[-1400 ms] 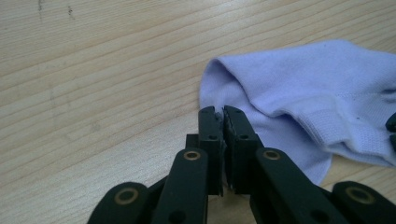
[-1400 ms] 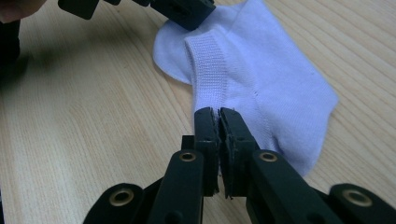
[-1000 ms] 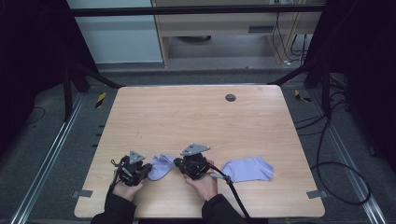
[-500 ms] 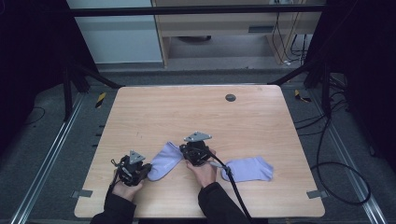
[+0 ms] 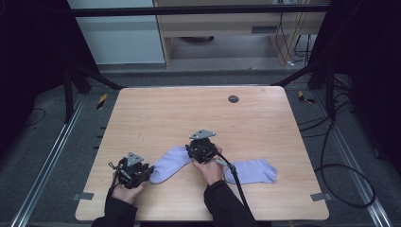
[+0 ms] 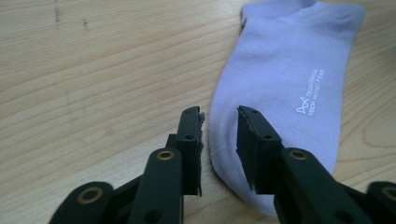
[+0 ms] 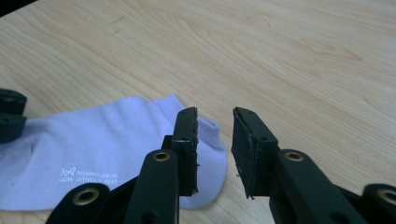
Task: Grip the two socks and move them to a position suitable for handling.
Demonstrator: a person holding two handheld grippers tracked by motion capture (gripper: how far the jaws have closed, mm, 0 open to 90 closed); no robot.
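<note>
A lavender sock (image 5: 170, 163) lies flat and stretched out on the wooden table (image 5: 189, 113), between my two grippers. My left gripper (image 5: 149, 171) is at its toe end. In the left gripper view its jaws (image 6: 219, 121) have just been opening and stand apart, with the sock's edge (image 6: 289, 70) between them, unpinched. My right gripper (image 5: 190, 152) is at the cuff end. Its jaws (image 7: 215, 121) have also just been opening, and the cuff (image 7: 107, 140) lies loose beneath them. A second lavender sock (image 5: 253, 171) lies to the right of the right hand.
A small dark round disc (image 5: 233, 99) sits near the table's far edge. The right gripper's cable (image 5: 236, 184) trails toward the near edge across the second sock's end. The left gripper's tip (image 7: 9, 116) shows at the left edge of the right gripper view.
The right gripper moved away from the left, up and to the right, drawing the bunched sock out flat. Both grippers' jaws went from shut to open, letting the sock go.
</note>
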